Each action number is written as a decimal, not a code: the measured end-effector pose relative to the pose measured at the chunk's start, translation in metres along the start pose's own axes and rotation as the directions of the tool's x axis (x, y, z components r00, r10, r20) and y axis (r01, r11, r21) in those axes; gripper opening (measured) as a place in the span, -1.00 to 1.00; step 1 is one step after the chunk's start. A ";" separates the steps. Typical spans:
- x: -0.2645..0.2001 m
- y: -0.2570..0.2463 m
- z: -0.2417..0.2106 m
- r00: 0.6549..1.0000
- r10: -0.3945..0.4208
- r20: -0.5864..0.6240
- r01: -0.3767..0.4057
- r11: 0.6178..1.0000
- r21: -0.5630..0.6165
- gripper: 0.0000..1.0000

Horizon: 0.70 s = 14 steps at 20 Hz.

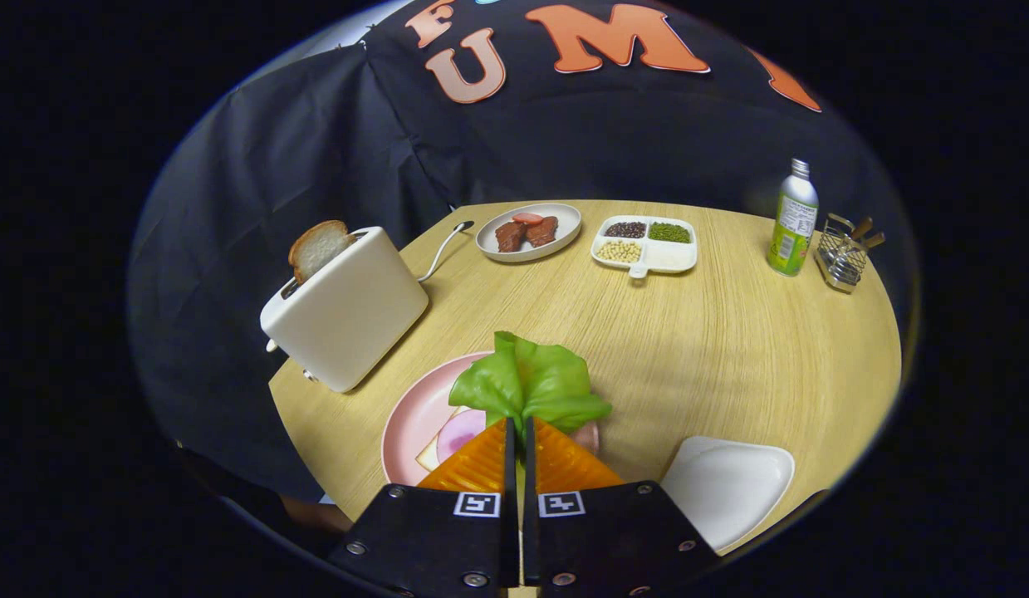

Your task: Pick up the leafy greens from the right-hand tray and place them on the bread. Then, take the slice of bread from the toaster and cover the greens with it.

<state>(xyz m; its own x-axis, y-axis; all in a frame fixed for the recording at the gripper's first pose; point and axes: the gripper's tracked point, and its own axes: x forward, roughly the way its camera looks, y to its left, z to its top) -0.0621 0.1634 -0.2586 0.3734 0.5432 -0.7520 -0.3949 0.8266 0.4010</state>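
My gripper (516, 423) is shut on the leafy greens (531, 382), pinching their stem end between both fingers. The green leaf hangs above a pink plate (414, 415) just ahead of the fingers. On that plate lies a slice of bread (429, 455) with a pink round slice (460, 432) on it, mostly hidden by the fingers and the leaf. Beyond the plate to the left stands a white toaster (348, 311) with a slice of bread (317, 247) sticking out of its slot. A white tray (730, 486) sits to the right of the fingers, bare.
At the table's far side are a plate with meat pieces (528, 232), a divided dish of beans (645, 243), a green bottle (792, 220) and a wire holder with utensils (845, 253). The toaster's cord (441, 249) runs toward the back. The wooden table (713, 349) has room in its middle.
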 end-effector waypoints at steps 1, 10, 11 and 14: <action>0.003 0.005 -0.002 1.000 0.011 -0.011 -0.011 1.000 -0.004 -0.95; 0.030 0.031 -0.015 0.994 0.046 -0.101 -0.044 0.999 0.013 -0.94; 0.033 0.034 -0.014 0.993 0.046 -0.105 -0.045 0.999 0.012 -0.94; 0.037 0.037 -0.011 0.993 0.029 -0.114 -0.027 1.000 0.012 -0.81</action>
<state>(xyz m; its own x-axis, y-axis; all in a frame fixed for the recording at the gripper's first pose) -0.0719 0.2121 -0.2771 0.2634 0.5462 -0.7952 -0.3952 0.8130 0.4276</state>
